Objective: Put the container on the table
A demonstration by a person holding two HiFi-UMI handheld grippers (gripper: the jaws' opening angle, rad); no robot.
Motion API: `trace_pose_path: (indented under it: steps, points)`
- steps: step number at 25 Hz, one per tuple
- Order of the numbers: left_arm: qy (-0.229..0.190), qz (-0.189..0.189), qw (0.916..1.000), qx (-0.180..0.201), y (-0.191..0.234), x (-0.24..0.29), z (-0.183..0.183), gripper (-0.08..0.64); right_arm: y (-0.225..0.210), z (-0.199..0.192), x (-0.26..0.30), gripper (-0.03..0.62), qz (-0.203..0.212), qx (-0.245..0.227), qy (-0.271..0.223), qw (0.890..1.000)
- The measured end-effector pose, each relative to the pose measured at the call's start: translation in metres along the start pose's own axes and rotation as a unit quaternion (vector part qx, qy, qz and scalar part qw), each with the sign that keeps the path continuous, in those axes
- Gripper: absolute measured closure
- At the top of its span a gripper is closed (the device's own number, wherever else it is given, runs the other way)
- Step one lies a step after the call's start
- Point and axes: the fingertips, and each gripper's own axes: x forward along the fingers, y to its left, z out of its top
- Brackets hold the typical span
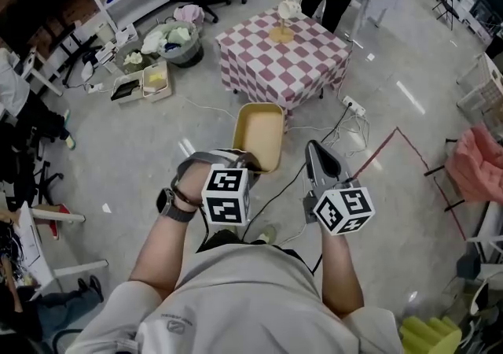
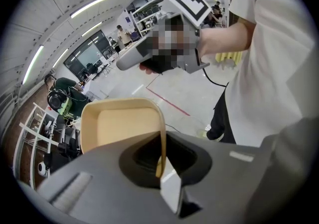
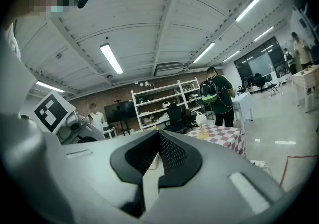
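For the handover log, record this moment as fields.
container: tan, empty, held above the floor, short of the table
left gripper: shut on the container's near rim
right gripper: shut, nothing between its jaws
table: checkered cloth, ahead of both grippers
task state: container not yet on the table

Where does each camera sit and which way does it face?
Head view: on the head, steeply down; checkered table, forearms, left gripper, right gripper show.
Left gripper view: on the left gripper, along its jaws shut on the tan container; torso and right gripper show.
Right gripper view: on the right gripper, past its shut jaws across the room; left gripper shows.
Shared: head and right gripper views both show the checkered table.
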Motion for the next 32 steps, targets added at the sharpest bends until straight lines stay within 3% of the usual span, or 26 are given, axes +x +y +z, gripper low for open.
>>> trace_pose_path:
  steps: [17, 32]
  points:
    - [0.012, -0.011, 0.9998, -0.012, 0.038, 0.037, -0.002, 0.543, -0.042, -0.002, 0.029, 0.581, -0.001, 0.018, 0.005, 1.000]
    - [-0.001, -0.043, 0.9989, 0.017, 0.168, 0.085, -0.058, 0.542, -0.089, 0.004, 0.163, 0.581, -0.039, 0.013, 0.031, 0.999]
